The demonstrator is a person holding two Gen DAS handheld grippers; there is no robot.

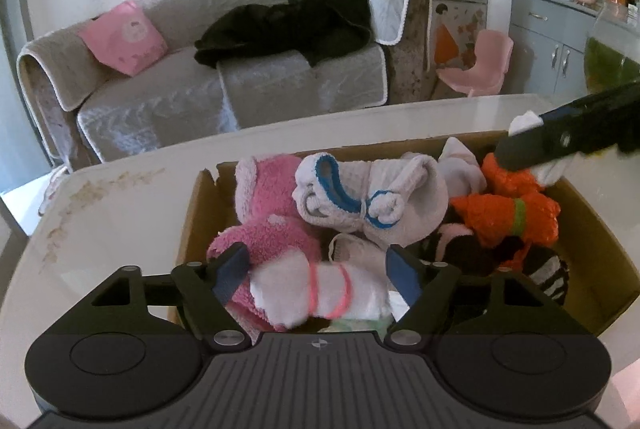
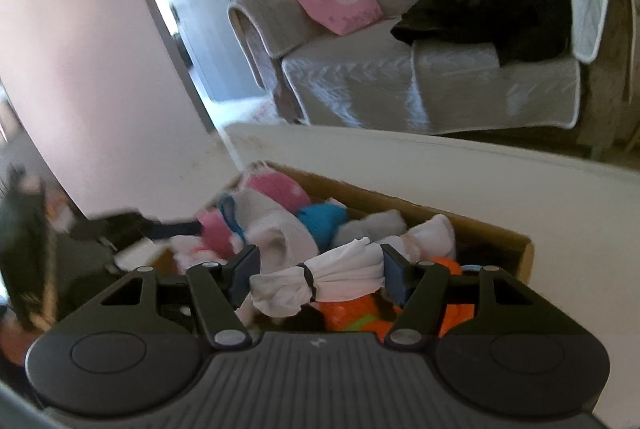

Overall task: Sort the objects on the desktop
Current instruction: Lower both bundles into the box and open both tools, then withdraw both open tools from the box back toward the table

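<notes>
Sitting on a pale table (image 1: 120,213), an open cardboard box (image 1: 600,229) is crammed with rolled sock bundles. Box contents, left-wrist view: fluffy pink bundle (image 1: 264,197) at 10 o'clock, white bundle with blue trim (image 1: 360,201) at centre, orange bundle with a green band (image 1: 516,213) at 3 o'clock, black-and-white striped bundle (image 1: 548,269) at 4 o'clock, more white socks at 1 o'clock.

Left gripper (image 1: 316,269) sits low over the box's near edge at 6 o'clock, jaws spread wide. A white bundle with pink bands (image 1: 336,293) lies between the blue pads, resting on the pile. The right pad looks just clear of it; the left pad is beside pink fluff. No firm grip visible.

Right gripper (image 2: 316,269) has its jaws about half closed, clamped on a white bundle tied with a black band (image 2: 332,281), pads pressing both ends. It hangs over the box's right part, above orange socks (image 2: 360,313).

Same right gripper (image 1: 560,137) enters the left-wrist view at 2 o'clock, white fabric poking out at its tip. The right-wrist view is blurred on its left.
</notes>
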